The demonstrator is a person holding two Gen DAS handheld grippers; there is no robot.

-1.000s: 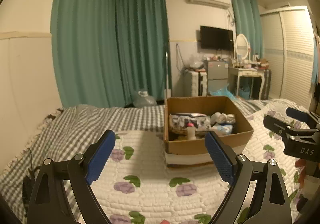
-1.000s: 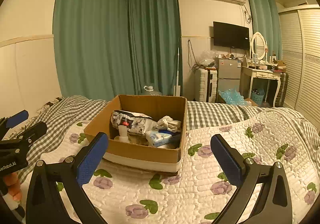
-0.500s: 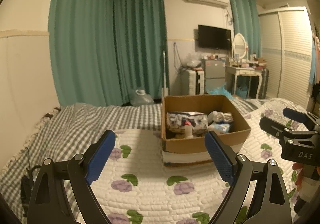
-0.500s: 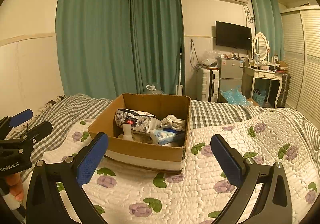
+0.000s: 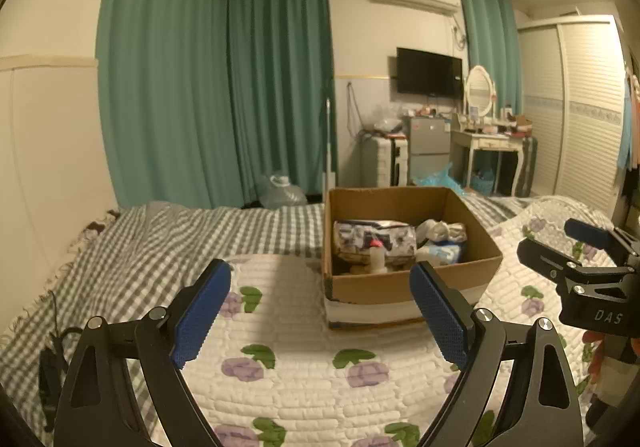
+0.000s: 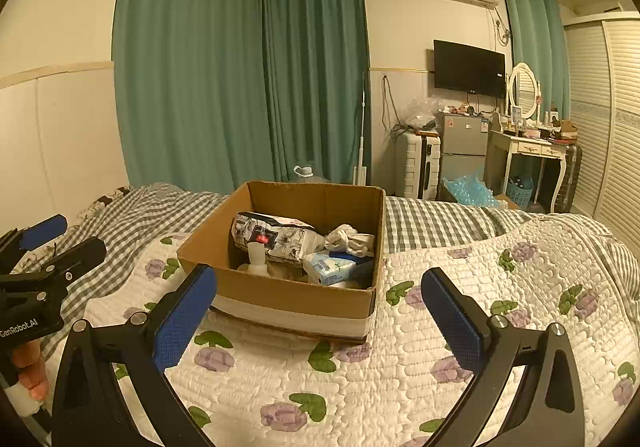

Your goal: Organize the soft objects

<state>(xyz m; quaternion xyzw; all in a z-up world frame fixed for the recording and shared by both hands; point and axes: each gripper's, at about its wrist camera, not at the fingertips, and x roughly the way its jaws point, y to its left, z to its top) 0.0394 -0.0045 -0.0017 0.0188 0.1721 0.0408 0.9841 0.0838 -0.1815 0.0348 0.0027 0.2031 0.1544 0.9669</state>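
Observation:
An open cardboard box [image 5: 412, 279] [image 6: 292, 295] stands on a floral quilt [image 5: 296, 375] [image 6: 460, 319] on the bed. Inside lie a patterned pouch [image 5: 374, 239] [image 6: 276, 233], a crumpled white cloth [image 5: 438, 231] [image 6: 352, 239], a blue-white tissue pack [image 5: 442, 253] [image 6: 330, 267] and a small white bottle [image 5: 376, 259] [image 6: 256, 257]. My left gripper [image 5: 320, 287] is open and empty, short of the box. My right gripper [image 6: 318, 297] is open and empty, facing the box. Each gripper shows in the other's view, the right [image 5: 576, 247] and the left [image 6: 56, 239].
A grey checked blanket [image 5: 152, 243] [image 6: 436, 219] covers the bed beyond the quilt. Green curtains [image 5: 224, 87], a suitcase [image 6: 418, 165], a small fridge [image 6: 464, 149] and a white dressing table [image 6: 532, 155] stand past the bed's far edge. A sliding wardrobe [image 5: 588, 107] is at right.
Both views have shifted slightly, and the box sits a little further away and higher in frame. Both grippers stay open and empty.

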